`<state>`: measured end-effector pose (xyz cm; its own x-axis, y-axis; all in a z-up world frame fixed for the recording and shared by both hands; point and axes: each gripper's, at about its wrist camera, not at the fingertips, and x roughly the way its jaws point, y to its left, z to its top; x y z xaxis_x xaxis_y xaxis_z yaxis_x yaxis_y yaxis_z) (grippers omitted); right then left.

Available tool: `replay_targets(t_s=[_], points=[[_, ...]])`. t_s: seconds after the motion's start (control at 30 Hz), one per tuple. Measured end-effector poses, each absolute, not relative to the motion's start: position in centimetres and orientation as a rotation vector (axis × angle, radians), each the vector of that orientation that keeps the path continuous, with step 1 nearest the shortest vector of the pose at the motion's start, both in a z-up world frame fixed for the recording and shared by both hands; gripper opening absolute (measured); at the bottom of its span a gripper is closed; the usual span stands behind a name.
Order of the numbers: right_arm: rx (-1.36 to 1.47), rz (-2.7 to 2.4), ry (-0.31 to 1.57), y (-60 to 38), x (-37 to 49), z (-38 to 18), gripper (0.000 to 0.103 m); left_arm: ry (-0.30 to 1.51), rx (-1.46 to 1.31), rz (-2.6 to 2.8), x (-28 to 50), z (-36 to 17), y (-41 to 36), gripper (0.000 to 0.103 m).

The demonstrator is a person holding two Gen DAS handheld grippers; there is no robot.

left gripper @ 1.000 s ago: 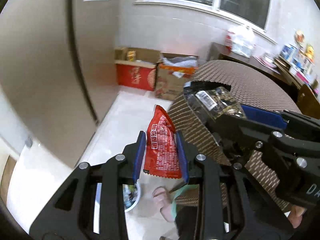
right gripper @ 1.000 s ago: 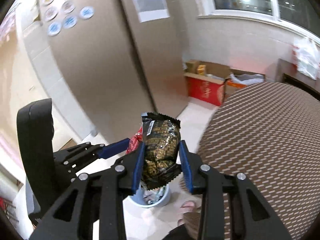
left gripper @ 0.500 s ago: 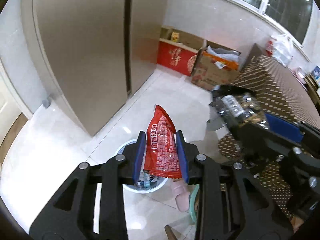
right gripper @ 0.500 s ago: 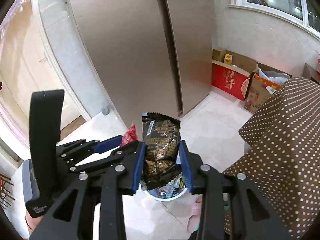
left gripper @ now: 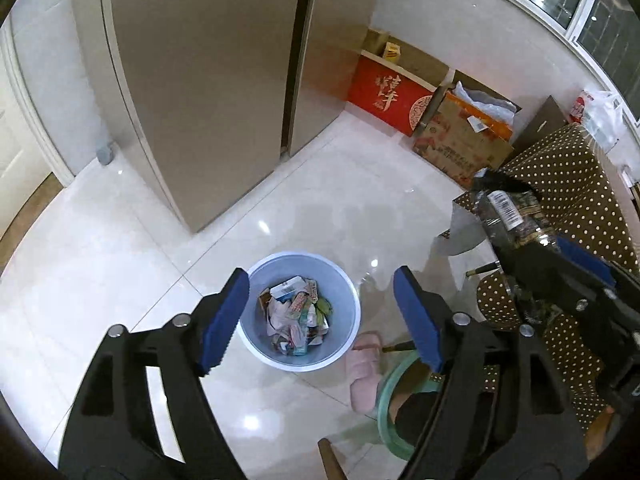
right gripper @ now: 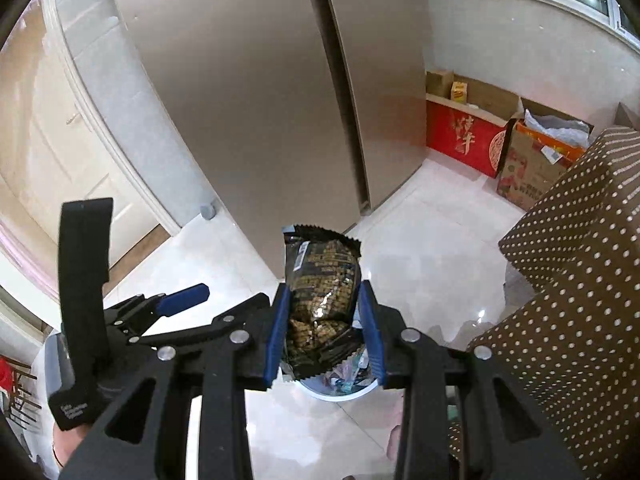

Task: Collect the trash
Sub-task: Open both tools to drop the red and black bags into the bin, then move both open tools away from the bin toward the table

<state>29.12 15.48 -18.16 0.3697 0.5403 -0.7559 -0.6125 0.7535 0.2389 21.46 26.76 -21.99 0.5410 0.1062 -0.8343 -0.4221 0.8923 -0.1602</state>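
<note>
Both hands had come down over the bin since a second before, and the red snack bag that sat between the left fingers was gone from them. The left gripper had its jaws opening, with nothing between the blue pads. It hung right above the pale blue bin, so the red bag most likely fell in. Which scrap in the pile was that bag could not be told.

The bin stood on the shiny white floor, near the big brown fridge. It was already partly full of wrappers and paper. A pink slipper lay just beside it.

The right gripper was narrow and squeezed a dark snack bag with gold print. The bag stood upright between the pads. It was held above the bin, whose rim showed just under the fingers in the right view. That was a good spot to let go, so this bag seemed next to drop.

The spotted brown cloth hung at the right side.
</note>
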Motion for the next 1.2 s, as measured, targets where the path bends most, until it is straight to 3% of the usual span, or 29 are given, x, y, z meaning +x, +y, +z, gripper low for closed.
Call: replay_targets(t_s=[0.47,0.57,0.87,0.93,1.1,1.2], points=[[-0.065,0.768,0.923,17.4,29.7,-18.8,0.037,0.908,-0.355,0.455,19.7,-20.2,28.3,0.084],[-0.053,0.784,0.903,18.0,29.7,-18.4,0.051,0.915,-0.367,0.473,19.4,-20.1,28.7,0.084],[-0.08,0.719,0.845,15.1,27.0,-14.6,0.054,0.878,-0.351,0.458,17.3,-17.0,27.2,0.084],[-0.084,0.701,0.82,14.2,26.2,-13.7,0.063,0.845,-0.336,0.431,16.3,-15.4,25.8,0.084],[-0.118,0.612,0.697,9.4,21.5,-9.0,0.068,0.774,-0.293,0.365,14.0,-11.7,22.5,0.086],[-0.145,0.576,0.633,6.6,18.4,-6.4,0.079,0.724,-0.3,0.306,12.2,-9.1,20.3,0.087]])
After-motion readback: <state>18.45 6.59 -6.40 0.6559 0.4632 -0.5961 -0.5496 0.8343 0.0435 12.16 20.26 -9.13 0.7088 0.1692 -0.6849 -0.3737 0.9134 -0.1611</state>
